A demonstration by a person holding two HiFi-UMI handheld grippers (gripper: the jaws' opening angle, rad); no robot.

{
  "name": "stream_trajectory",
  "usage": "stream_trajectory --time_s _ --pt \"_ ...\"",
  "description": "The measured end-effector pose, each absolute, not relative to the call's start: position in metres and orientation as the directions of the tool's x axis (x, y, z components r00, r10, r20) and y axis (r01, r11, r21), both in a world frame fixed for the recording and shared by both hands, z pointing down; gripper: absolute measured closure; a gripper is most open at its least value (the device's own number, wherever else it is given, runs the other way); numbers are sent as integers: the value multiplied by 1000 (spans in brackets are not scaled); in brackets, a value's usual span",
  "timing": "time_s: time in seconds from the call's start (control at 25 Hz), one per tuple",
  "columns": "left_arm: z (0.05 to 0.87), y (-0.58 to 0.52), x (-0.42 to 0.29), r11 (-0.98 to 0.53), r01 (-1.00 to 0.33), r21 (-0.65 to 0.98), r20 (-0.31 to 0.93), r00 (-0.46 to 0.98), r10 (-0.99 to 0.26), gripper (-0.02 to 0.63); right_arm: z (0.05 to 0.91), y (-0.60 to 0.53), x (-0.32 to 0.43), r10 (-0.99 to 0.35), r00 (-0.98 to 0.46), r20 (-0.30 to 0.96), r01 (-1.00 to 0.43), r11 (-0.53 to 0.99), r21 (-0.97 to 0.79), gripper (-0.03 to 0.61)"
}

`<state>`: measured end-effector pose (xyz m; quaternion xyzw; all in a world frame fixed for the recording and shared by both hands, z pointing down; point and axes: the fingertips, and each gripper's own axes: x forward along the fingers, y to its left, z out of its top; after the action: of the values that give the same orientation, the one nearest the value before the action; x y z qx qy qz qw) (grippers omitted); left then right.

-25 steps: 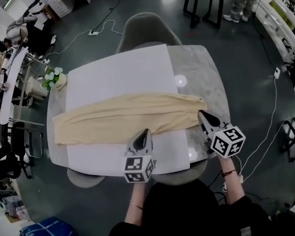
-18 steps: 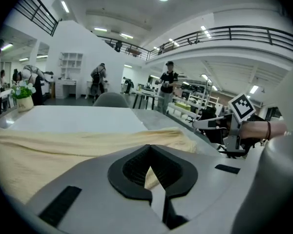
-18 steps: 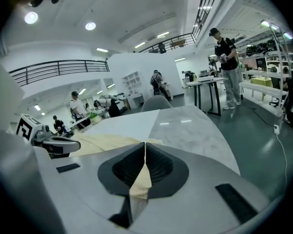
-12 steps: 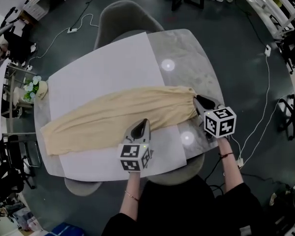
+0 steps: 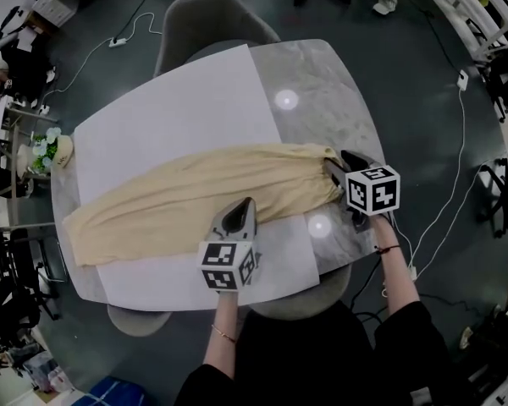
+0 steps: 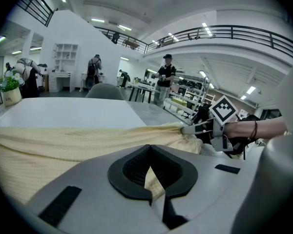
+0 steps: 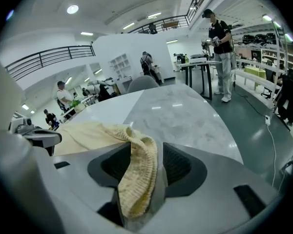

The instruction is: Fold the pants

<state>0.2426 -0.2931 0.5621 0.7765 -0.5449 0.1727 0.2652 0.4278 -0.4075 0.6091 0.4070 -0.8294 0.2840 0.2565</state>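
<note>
Looking at beige pants (image 5: 178,197) stretched across the white sheet (image 5: 169,108) on the marble table (image 5: 322,74), leg ends off to the left. Mid-way, pinched tight on the near edge by the left gripper (image 5: 245,204). Over at the right gripper (image 5: 333,161), just been opening up, waistband draped loose between parted jaws.

Sheet (image 5: 178,117) on table (image 5: 322,83), over its left and middle; bare top to right. Pants (image 5: 186,194) across sheet, left to right, right end spilling onto bare top. My left gripper (image 5: 245,205) at pants' near edge, about midway, nipping cloth. My right gripper (image 5: 332,162) at pants' right end; jaws just been opening, cloth end lying loose between them. Plant (image 5: 46,152) at table's left edge. Chair (image 5: 212,19) behind table's far side.
</note>
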Motion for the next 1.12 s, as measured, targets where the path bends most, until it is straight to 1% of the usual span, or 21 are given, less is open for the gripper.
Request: stream_trajectory --time_s 0.28,0.44,0.72,0.92,1.12 --pt "563 -295 248 -248 -939 236 557 340 -757 606 623 -415 430 -474 -540 695 -814 506 -287 402" --pt "562 -296 248 -239 -941 240 555 334 -762 606 624 -414 427 -465 -516 719 -813 529 -242 402" --pt "563 -297 249 -235 -943 234 558 328 -762 606 629 -411 424 -448 -429 785 -799 593 -98 402" --pt "563 -295 246 -222 -948 229 561 315 -766 606 630 -410 422 -435 -414 800 -791 607 -79 410" --pt "562 -294 243 -205 -952 228 567 301 -767 606 629 -410 420 -416 -409 812 -788 609 -84 433"
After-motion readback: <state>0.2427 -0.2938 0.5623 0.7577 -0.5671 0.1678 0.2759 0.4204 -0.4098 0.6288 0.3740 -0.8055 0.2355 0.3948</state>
